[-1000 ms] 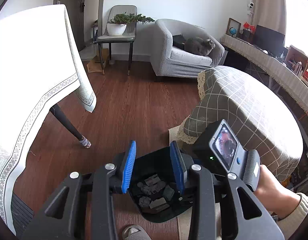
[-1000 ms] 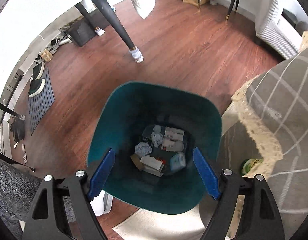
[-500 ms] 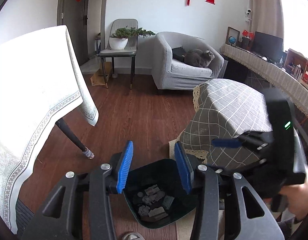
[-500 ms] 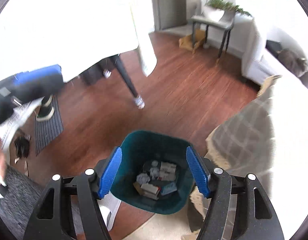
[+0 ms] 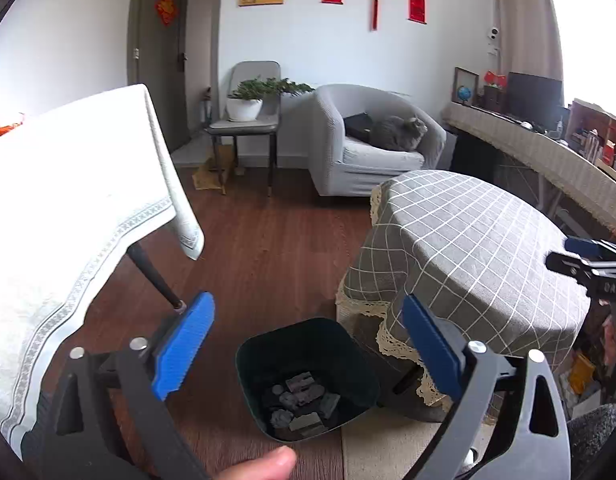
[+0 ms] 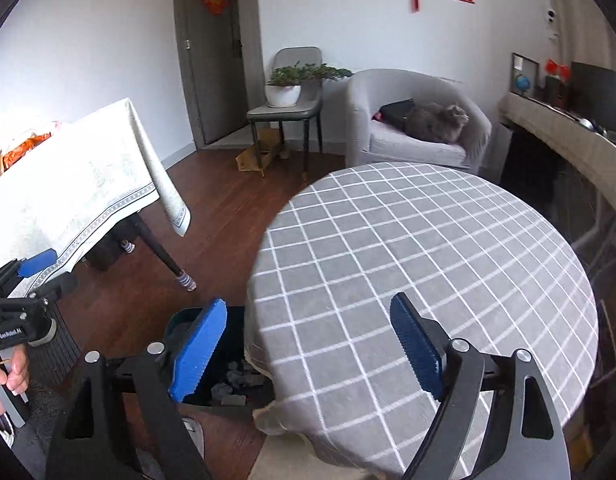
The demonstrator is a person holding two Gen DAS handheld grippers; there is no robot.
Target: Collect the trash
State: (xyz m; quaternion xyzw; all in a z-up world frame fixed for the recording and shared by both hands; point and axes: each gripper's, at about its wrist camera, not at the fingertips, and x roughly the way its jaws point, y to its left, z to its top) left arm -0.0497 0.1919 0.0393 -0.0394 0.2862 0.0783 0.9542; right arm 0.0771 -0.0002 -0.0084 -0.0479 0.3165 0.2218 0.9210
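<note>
While I am lifting both claws up and away from the dark green trash bin (image 5: 308, 376), which a second ago filled my right view from directly overhead, the room is opening out ahead of me. My left claw (image 5: 308, 348) is hanging above the bin with its blue pads spread wide and nothing between them; half a second back they were much closer together. My right claw (image 6: 308, 344) is likewise spread apart and empty, now pointing across the checked round surface (image 6: 428, 260), whose cloth is hiding most of the bin. The collected scraps (image 5: 300, 400) are lying at the bottom of the bin, which is standing on the wooden floor (image 5: 268, 248) just beside that surface. I am judging that the last drop is done and I am looking for more litter. Nothing is showing on the checked cloth. Farther left, something orange (image 6: 28, 146) is lying on the white-clothed surface (image 6: 68, 184); whether it is trash I cannot tell. Beyond, a grey cat (image 6: 436, 122) is resting in the armchair (image 6: 420, 120).
</note>
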